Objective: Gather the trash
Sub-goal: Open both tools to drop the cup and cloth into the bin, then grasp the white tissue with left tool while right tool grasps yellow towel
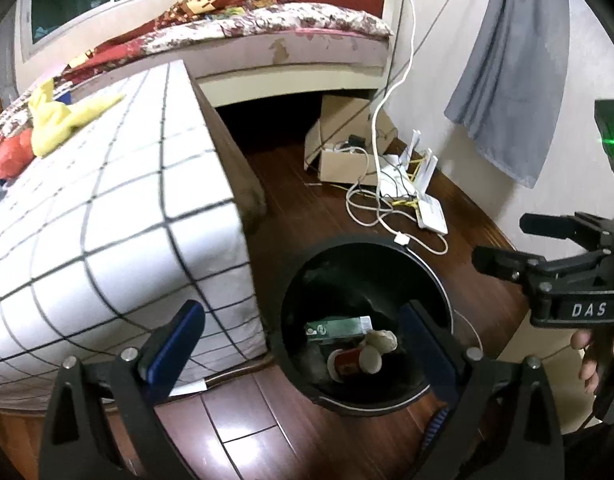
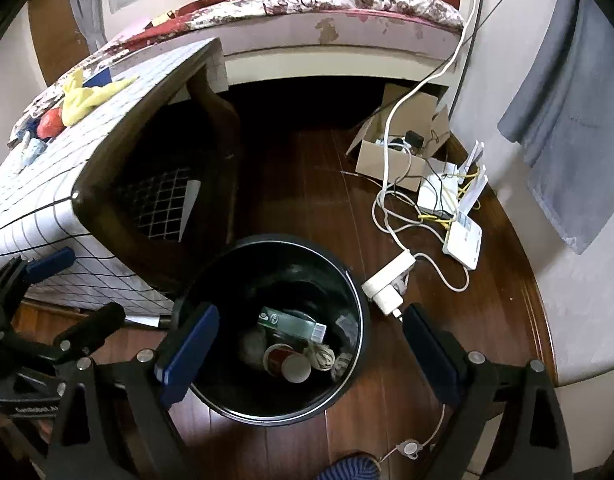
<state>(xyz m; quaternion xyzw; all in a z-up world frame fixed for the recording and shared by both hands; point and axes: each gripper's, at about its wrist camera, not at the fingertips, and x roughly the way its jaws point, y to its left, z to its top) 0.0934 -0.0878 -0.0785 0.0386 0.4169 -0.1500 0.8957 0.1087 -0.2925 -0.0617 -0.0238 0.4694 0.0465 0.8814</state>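
Observation:
A black round trash bin stands on the wood floor beside the table; it also shows in the right wrist view. Inside lie a green carton, a red paper cup and a crumpled wad. My left gripper is open and empty above the bin. My right gripper is open and empty above the bin too. On the table lie a yellow cloth and a red-orange bag.
A low table with a white grid cloth stands left of the bin. A cardboard box, white routers and cables lie on the floor. A bed stands behind.

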